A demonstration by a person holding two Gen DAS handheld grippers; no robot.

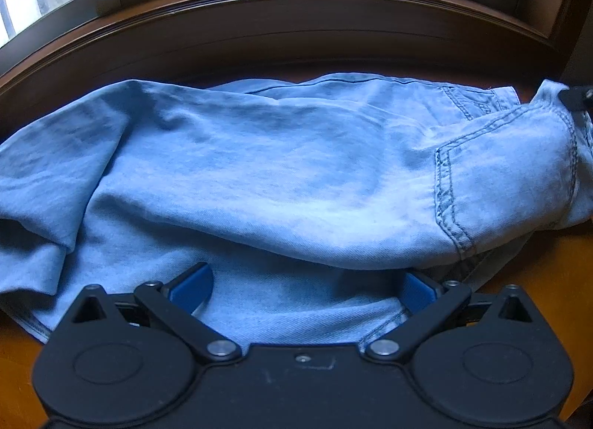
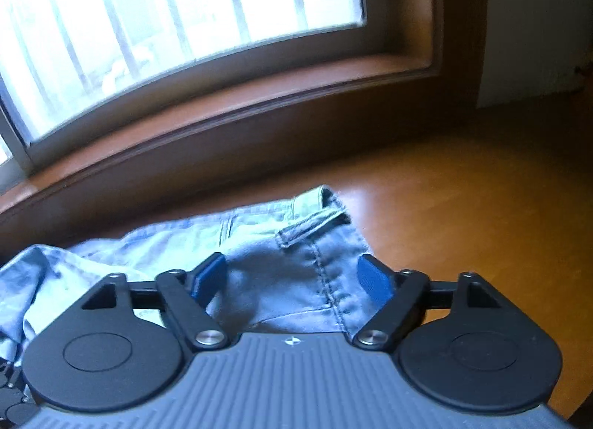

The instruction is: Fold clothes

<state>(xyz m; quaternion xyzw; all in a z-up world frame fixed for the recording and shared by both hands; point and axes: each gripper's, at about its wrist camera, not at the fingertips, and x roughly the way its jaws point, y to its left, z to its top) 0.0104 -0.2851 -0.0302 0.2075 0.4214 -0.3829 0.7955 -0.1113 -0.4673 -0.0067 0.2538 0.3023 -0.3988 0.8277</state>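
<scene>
Both grippers hang wide open over pale blue jeans [image 1: 281, 169] on the wooden floor [image 2: 463, 184] under a window [image 2: 166, 21].
Left gripper [image 1: 302, 290] stands with jaws spread, denim between its blue pads [image 1: 192, 292] but nothing pinched; right gripper [image 2: 292, 279] likewise gapes over the waistband end, belt loop [image 2: 311, 227] just ahead, pads clear of the cloth; jeans lie folded lengthwise along the dark sill [image 1: 296, 32], a back pocket [image 1: 507, 184] on top.
</scene>
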